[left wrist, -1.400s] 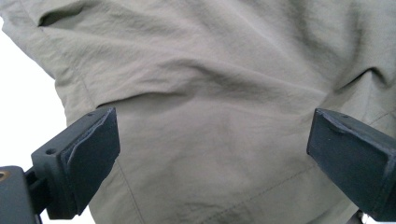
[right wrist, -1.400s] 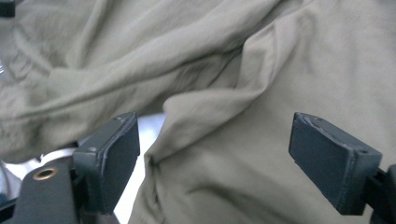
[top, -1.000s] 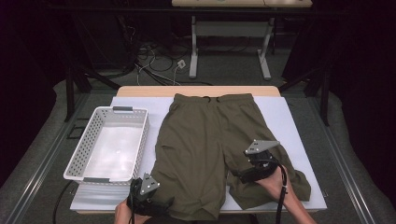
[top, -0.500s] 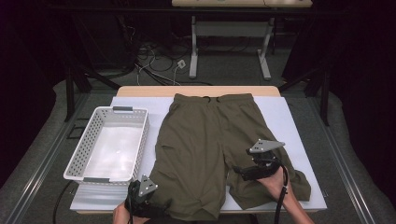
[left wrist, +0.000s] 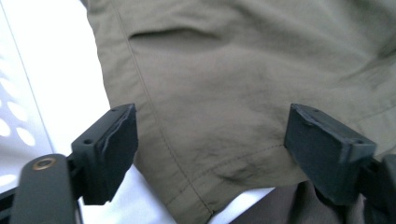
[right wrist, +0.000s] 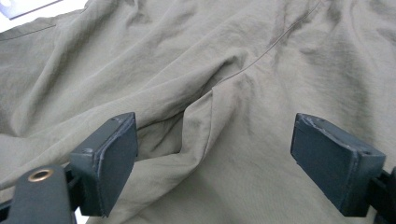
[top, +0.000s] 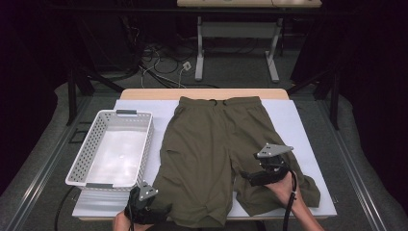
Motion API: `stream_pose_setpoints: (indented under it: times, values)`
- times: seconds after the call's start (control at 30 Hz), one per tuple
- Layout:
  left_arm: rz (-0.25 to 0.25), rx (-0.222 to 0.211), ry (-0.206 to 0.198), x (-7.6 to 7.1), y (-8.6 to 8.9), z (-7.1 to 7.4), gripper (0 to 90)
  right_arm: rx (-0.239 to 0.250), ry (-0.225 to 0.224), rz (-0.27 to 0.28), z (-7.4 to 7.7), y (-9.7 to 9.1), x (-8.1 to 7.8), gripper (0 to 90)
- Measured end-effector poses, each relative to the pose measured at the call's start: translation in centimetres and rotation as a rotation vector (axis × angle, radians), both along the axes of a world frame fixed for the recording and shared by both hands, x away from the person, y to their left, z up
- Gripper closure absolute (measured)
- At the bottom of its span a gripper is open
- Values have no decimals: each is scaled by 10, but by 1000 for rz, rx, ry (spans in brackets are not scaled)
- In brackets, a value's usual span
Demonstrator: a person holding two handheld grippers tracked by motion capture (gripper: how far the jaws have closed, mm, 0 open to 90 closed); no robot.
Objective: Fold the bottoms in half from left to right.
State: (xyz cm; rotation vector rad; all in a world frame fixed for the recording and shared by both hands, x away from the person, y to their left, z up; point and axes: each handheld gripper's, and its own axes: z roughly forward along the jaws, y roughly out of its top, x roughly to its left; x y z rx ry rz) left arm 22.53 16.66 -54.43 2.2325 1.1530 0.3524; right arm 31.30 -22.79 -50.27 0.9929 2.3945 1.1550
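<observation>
Left gripper (left wrist: pixel 210 144) jaws apart, just been closing somewhat; hem corner of the olive shorts (left wrist: pixel 243 84) between the pads, no pad pressing on cloth. Side seam running down between the jaws to the hem corner, stitched hem line visible just above the fabric edge. White table cover (left wrist: pixel 60 79) to the left of that seam, perforated wall of the white basket (left wrist: pixel 14 116) at the far left edge. Right gripper (right wrist: pixel 215 163) jaws also wide apart, nothing clamped; a raised fold of the shorts lying between them, cloth wrinkled all around, a seam running diagonally toward the upper right. In the high view: left gripper (top: pixel 144 204) at the near edge of the table, at the lower left hem of the shorts (top: pixel 211 144); right gripper (top: pixel 267 173) over the right leg, grey three-cornered plate on top, cable trailing back along the forearm. Shorts spread flat on the white table cover (top: pixel 298 125), waistband with drawcord at the far side, legs toward the person, right leg bunched near its hem. White basket (top: pixel 79 159) just beside the shorts on the left, partly overhanging the cover's left edge, not touching the fabric. Wooden table edge (top: pixel 144 94) showing beyond the cover at the far side.
</observation>
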Motion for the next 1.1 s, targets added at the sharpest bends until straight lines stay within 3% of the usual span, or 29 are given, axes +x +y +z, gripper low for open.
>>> stream_pose_setpoints:
  times: [0.13,0.3,0.43,0.6,0.7,0.77,0.83,0.93,0.97,1.03,1.1]
  values:
    - [12,6,39,2,2,-5,228,9,2,3,-1,0,1,146]
    - [33,-5,35,2,5,-6,320,-4,7,9,-1,1,2,146]
    - [7,-1,-7,0,5,-7,519,2,10,14,-2,2,2,146]
    - [-5,-31,-20,2,8,-9,799,-8,21,23,-3,4,2,146]
    - [-4,-58,-25,4,8,-10,879,-8,22,34,-4,5,3,146]
    - [-39,-62,-13,4,5,-8,885,-10,23,36,-4,6,3,146]
    - [-57,-66,-29,1,-1,-9,885,-12,18,32,-4,5,3,146]
    - [-60,-52,-32,0,-3,-8,871,-14,15,27,-4,5,3,146]
    - [-57,-46,-34,0,-2,-8,834,-12,17,29,-4,4,3,146]
    - [-41,-7,-36,-1,-1,-5,649,-17,19,29,-4,4,3,146]
    - [-20,5,-47,-2,0,-2,494,-18,16,28,-3,4,3,146]
